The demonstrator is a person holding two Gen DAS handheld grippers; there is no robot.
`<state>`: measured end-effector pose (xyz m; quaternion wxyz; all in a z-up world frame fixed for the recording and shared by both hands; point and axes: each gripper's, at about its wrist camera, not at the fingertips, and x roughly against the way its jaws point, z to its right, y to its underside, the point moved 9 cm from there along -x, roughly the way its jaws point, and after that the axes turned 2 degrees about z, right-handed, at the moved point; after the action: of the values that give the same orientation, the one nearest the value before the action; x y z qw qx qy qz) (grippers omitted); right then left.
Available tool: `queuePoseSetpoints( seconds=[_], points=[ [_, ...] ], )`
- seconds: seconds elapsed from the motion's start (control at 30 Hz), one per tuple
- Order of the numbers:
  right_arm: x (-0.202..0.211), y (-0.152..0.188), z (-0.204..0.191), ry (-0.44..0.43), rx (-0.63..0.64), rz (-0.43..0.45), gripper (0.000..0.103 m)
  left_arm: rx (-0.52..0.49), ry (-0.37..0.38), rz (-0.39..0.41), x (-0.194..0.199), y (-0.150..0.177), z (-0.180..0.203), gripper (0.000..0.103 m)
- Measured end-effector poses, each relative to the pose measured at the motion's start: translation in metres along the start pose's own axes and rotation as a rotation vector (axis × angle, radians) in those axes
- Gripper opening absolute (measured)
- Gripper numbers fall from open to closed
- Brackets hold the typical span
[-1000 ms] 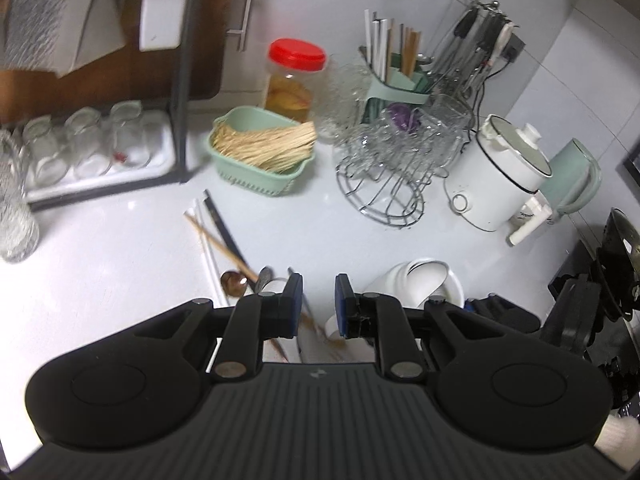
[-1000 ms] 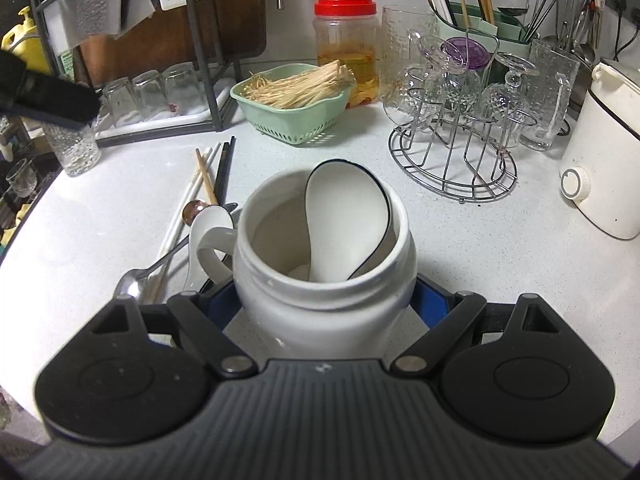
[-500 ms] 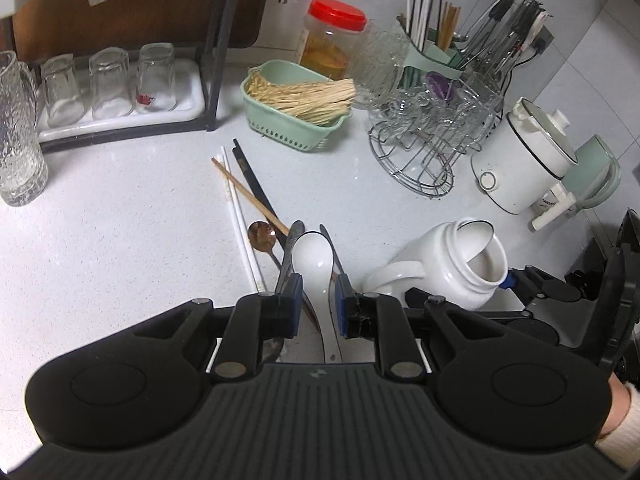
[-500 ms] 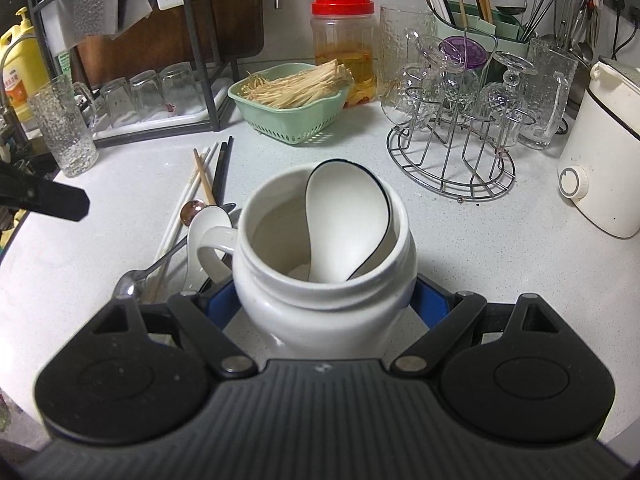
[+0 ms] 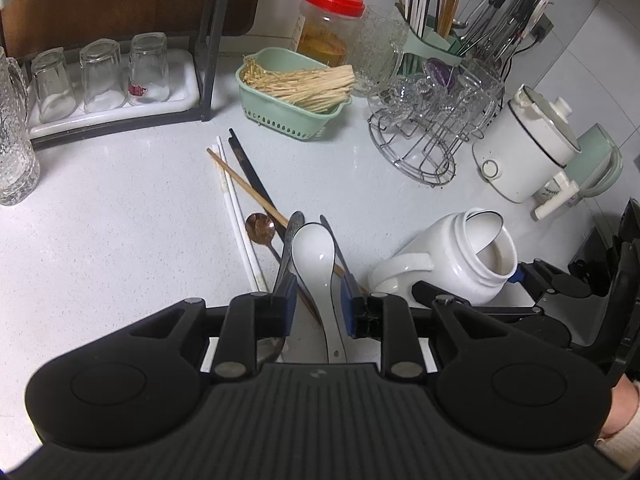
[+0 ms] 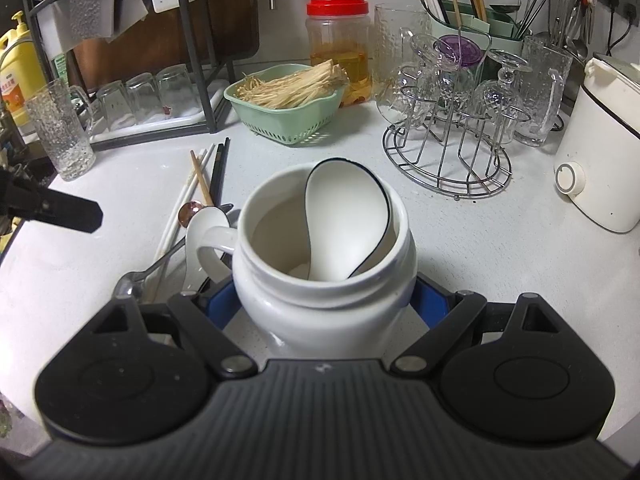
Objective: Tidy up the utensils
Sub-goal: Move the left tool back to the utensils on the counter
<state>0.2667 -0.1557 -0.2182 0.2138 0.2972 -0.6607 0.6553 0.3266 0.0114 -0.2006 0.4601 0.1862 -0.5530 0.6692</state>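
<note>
A white ceramic spoon (image 5: 314,254) lies on the counter in a pile with white chopsticks (image 5: 236,208), a wooden chopstick (image 5: 248,184), black chopsticks (image 5: 250,172), a copper spoon (image 5: 260,224) and a metal spoon handle (image 5: 290,236). My left gripper (image 5: 318,296) is low over the pile with its jaws opening. The white spoon's handle lies between them and the pads do not squeeze it. My right gripper (image 6: 326,300) is shut on a white handled jar (image 6: 324,312), tilted toward the pile. A black-rimmed white spoon (image 6: 344,216) stands inside the jar (image 5: 452,264).
At the back stand a green basket of sticks (image 5: 296,92), a red-lidded jar (image 5: 330,24), a green utensil holder (image 5: 432,36), a wire rack of glasses (image 5: 432,120) and a white cooker (image 5: 528,148). A tray of upturned glasses (image 5: 100,80) and a glass mug (image 5: 12,152) are at the left.
My left gripper has come down over the utensil pile and its jaws have widened around the white spoon's handle. The right gripper and the jar have stayed still.
</note>
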Motion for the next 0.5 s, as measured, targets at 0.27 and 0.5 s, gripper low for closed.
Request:
queuePoseSetpoints(
  seconds=[0.27,0.5],
  points=[
    [0.002,0.001,0.002,-0.005,0.0,0.001,0.091,0.005,0.011,-0.019,-0.013,0.003,0.002,0.028],
    [0.002,0.001,0.001,-0.009,-0.006,0.013,0.091,0.002,0.02,-0.036,-0.03,-0.001,0.003,0.028]
  ],
)
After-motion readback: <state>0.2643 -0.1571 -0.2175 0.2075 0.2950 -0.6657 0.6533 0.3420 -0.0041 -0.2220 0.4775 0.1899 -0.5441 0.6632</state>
